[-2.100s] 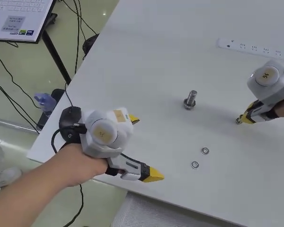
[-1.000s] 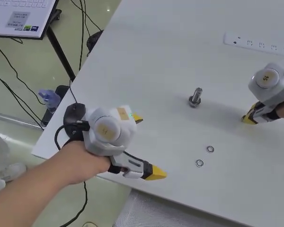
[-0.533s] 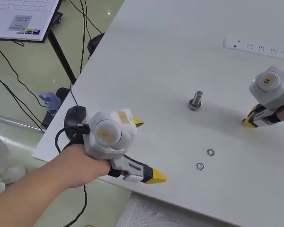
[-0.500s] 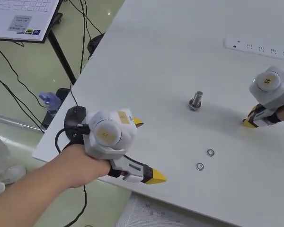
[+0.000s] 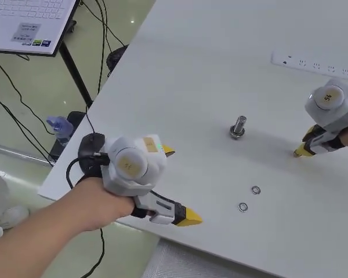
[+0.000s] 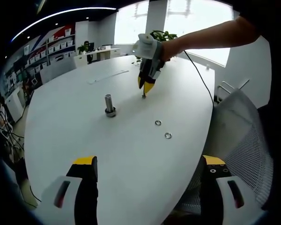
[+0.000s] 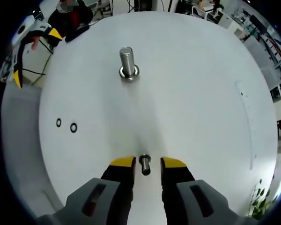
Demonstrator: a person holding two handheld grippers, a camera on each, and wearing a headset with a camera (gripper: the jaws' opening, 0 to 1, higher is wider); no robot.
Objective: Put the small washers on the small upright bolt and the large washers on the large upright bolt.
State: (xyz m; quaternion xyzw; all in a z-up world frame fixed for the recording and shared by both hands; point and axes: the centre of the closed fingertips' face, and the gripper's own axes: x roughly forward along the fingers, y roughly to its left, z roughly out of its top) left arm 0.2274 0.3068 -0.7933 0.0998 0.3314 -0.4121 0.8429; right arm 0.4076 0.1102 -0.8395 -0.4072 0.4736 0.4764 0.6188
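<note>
Between the slightly parted fingers of the right gripper [image 7: 147, 161] stands the small bolt [image 7: 144, 165], touching neither, on the white counter [image 7: 196, 89]. Beyond it stands the large bolt [image 7: 128, 63]; two washers [image 7: 73, 127] lie flat, well apart from both. Fingers of the left gripper [image 6: 149, 164] gape wide.

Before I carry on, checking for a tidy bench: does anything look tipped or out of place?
Nothing stands out. Both the large bolt and small bolt stand upright, and two washers lie flat on the table.

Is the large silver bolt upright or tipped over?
Upright: the large silver bolt stands on the white table, wide end down, shank up.
</note>
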